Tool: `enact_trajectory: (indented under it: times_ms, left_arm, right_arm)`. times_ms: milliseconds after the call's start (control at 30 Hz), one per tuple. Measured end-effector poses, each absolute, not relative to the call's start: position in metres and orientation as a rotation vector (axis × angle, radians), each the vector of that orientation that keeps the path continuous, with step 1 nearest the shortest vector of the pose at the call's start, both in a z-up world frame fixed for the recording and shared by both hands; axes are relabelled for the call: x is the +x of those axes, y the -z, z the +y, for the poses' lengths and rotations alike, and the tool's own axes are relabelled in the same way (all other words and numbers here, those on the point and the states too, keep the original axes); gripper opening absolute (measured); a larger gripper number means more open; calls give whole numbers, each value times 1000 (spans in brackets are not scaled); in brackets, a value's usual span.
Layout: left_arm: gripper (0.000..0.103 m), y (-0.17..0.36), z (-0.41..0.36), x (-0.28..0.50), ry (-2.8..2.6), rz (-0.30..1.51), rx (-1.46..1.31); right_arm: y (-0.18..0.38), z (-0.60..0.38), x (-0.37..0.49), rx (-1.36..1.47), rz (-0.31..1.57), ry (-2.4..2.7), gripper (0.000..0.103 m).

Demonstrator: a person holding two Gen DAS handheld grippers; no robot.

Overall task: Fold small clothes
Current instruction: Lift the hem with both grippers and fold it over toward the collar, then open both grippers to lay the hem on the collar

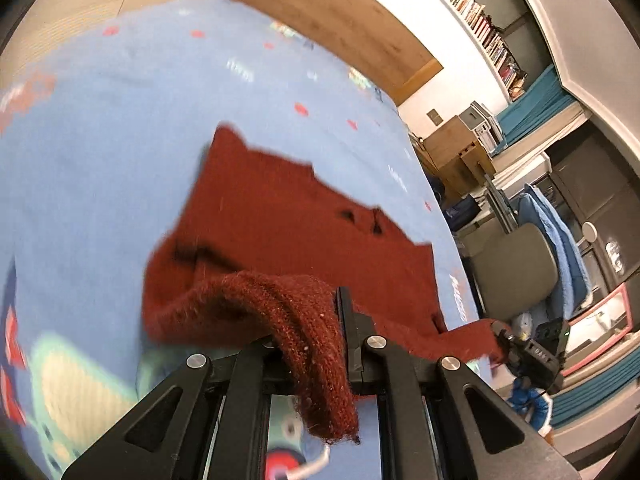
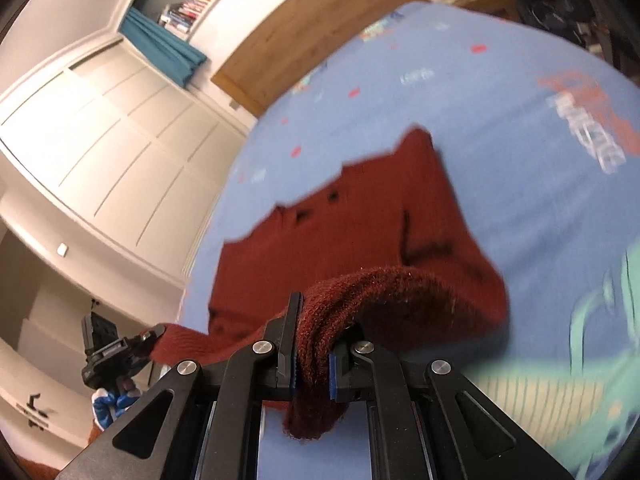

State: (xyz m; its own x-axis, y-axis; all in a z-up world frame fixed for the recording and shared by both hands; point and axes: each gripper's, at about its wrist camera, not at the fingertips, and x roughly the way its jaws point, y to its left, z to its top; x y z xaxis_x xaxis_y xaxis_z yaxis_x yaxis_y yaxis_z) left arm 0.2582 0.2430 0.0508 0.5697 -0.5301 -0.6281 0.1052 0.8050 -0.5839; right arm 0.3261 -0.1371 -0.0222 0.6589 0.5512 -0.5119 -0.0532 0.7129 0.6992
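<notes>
A dark red knitted garment (image 1: pixel 288 224) lies spread on a light blue printed bedcover (image 1: pixel 120 140); it also shows in the right wrist view (image 2: pixel 340 240). My left gripper (image 1: pixel 308 344) is shut on one near corner of the garment, whose edge hangs down between the fingers. My right gripper (image 2: pixel 314 360) is shut on the other near corner in the same way. Each gripper shows small in the other's view, the right one (image 1: pixel 528 348) and the left one (image 2: pixel 112 352), both holding the lifted near edge above the cover.
A wooden headboard (image 1: pixel 340 12) stands at the far end of the bed. Bookshelves (image 1: pixel 480 20), a wooden cabinet (image 1: pixel 456 152) and a chair with a blue cloth (image 1: pixel 540 248) stand on one side. White panelled wardrobe doors (image 2: pixel 100 140) stand on the other.
</notes>
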Motion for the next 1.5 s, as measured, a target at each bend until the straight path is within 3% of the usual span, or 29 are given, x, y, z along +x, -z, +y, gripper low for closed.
enact_trajectory:
  times_ms: [200, 567, 633, 767, 933, 1033, 1067, 1233, 1500]
  left_arm:
    - [8, -42, 234, 324, 351, 882, -477]
    - [11, 37, 231, 398, 239, 1048, -416]
    - [16, 43, 234, 405, 243, 1067, -445]
    - [36, 37, 250, 408, 238, 1036, -519]
    - [47, 8, 268, 399, 215, 984, -499]
    - [47, -11, 270, 389, 203, 945, -428]
    - [47, -17, 268, 386, 201, 931, -399]
    - [47, -28, 240, 373, 181, 872, -232]
    - [47, 20, 183, 381, 200, 896, -60]
  right_arm:
    - [22, -142, 398, 696, 790, -309, 10]
    - [96, -138, 475, 682, 986, -170, 13]
    - [101, -141, 478, 701, 990, -165, 20]
    - [105, -149, 485, 752, 985, -162, 27]
    - [93, -159, 485, 796, 959, -170, 41]
    - [78, -168, 480, 774, 920, -139, 56]
    - [72, -170, 478, 765, 908, -127, 56]
    - [43, -154, 475, 550, 877, -111, 56]
    - [59, -78, 486, 220, 916, -184, 56]
